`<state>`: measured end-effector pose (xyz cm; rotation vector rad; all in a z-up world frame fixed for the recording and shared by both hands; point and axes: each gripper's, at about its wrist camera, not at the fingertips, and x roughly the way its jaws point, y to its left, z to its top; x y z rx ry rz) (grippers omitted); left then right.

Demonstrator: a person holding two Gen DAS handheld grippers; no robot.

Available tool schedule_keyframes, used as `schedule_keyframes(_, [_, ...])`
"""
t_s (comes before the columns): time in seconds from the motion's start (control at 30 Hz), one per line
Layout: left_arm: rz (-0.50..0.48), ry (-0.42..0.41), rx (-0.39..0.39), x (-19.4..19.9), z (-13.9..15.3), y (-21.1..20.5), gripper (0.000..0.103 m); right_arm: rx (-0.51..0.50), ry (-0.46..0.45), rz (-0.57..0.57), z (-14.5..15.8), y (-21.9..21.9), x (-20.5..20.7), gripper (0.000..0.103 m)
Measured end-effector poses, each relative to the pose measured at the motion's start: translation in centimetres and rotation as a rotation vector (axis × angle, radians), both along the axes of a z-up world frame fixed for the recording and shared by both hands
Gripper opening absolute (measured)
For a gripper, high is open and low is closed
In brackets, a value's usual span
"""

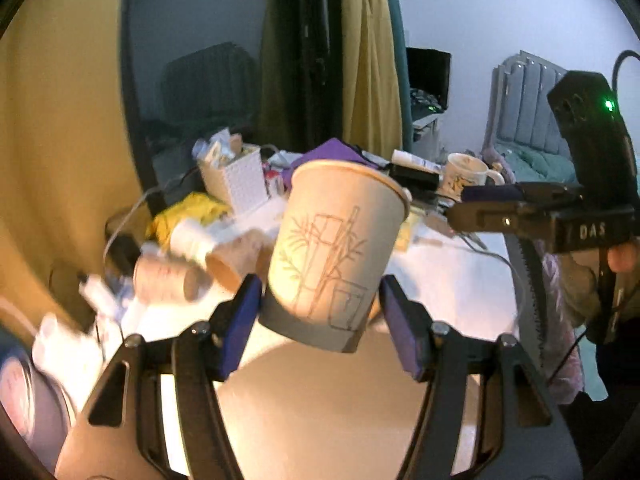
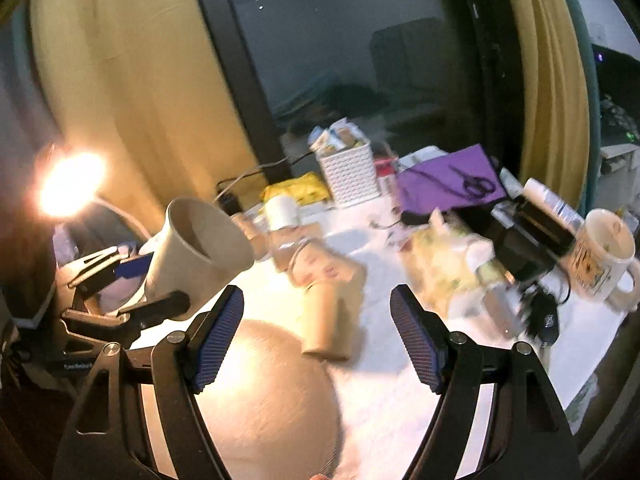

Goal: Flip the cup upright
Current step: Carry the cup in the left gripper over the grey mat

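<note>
A tan paper cup (image 1: 332,252) with a bamboo drawing and a grey base sits between the blue pads of my left gripper (image 1: 320,320), held above the table with its mouth up and tilted to the right. The right wrist view shows the same cup (image 2: 200,248) at the left, mouth toward the camera, clamped in the left gripper's fingers (image 2: 132,268). My right gripper (image 2: 318,332) is open and empty over the white table (image 2: 384,280); it also shows at the right of the left wrist view (image 1: 460,208).
Several paper cups lie on their sides on the table (image 2: 324,320) (image 1: 168,280). A white basket (image 2: 350,174), purple sheet with scissors (image 2: 448,184), white mug (image 2: 600,256), cables and black boxes crowd the back and right. A bright lamp (image 2: 68,184) glares at left.
</note>
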<state>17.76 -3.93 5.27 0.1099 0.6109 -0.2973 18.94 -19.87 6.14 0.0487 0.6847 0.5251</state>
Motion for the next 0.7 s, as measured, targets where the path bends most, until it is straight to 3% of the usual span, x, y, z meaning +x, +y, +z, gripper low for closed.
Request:
schedule_keyframes(0.37, [0.059,-0.016,-0.140,-8.3,-4.2,2.3,0.062,0.005,0.009,0.058,-1.9,2.5,-6.5,0.079])
schedule_keyframes(0.6, [0.084,-0.098,-0.215,-11.3,-5.9,3.4,0.062,0.058,0.053,0.143,-2.3,4.0,-9.1,0.079])
schedule_keyframes(0.7, [0.156,-0.127,-0.227,-12.1,-6.9,4.4,0.062,0.066,0.062,0.178,-2.6,5.4,-9.5,0.079])
